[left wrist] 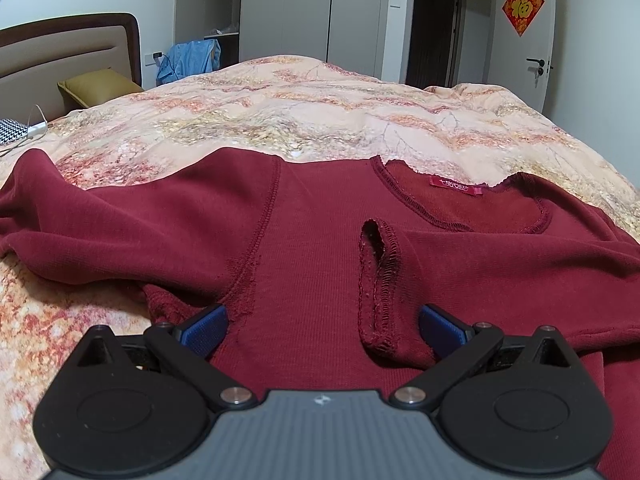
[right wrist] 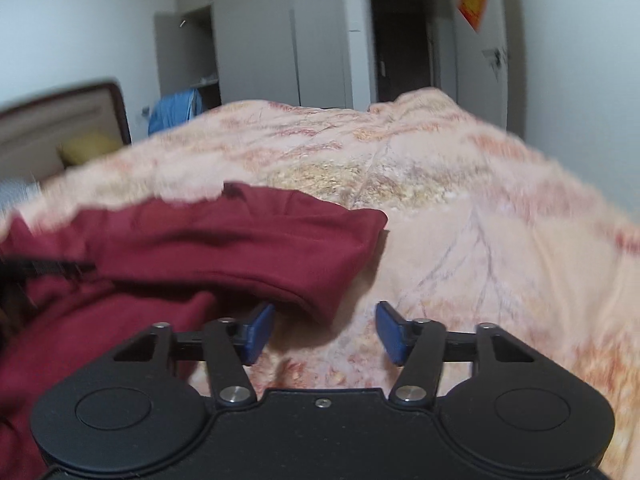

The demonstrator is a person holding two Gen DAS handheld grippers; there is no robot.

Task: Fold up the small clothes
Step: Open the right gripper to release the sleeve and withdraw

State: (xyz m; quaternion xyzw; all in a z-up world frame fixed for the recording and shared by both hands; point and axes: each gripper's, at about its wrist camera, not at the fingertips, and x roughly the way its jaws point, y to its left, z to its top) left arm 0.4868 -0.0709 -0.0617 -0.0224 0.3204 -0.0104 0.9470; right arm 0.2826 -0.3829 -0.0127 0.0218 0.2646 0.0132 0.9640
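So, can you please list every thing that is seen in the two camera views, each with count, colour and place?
shirt: one, dark red, spread on the bed cover, one sleeve laid across it
bed cover: one, peach with floral print, over the bed
pillow: one, mustard yellow, by the headboard
headboard: one, beige with brown frame, far left
blue cloth: one, beside the wardrobe
wardrobe: one, grey, back wall
door decoration: one, red and gold, on the white door
left gripper: open over the shirt
right gripper: open, empty, over the cover

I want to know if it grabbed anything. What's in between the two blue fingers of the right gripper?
Nothing is held. In the right wrist view, only bare flowery bedspread shows between the right gripper fingers; the red shirt lies just beside them.
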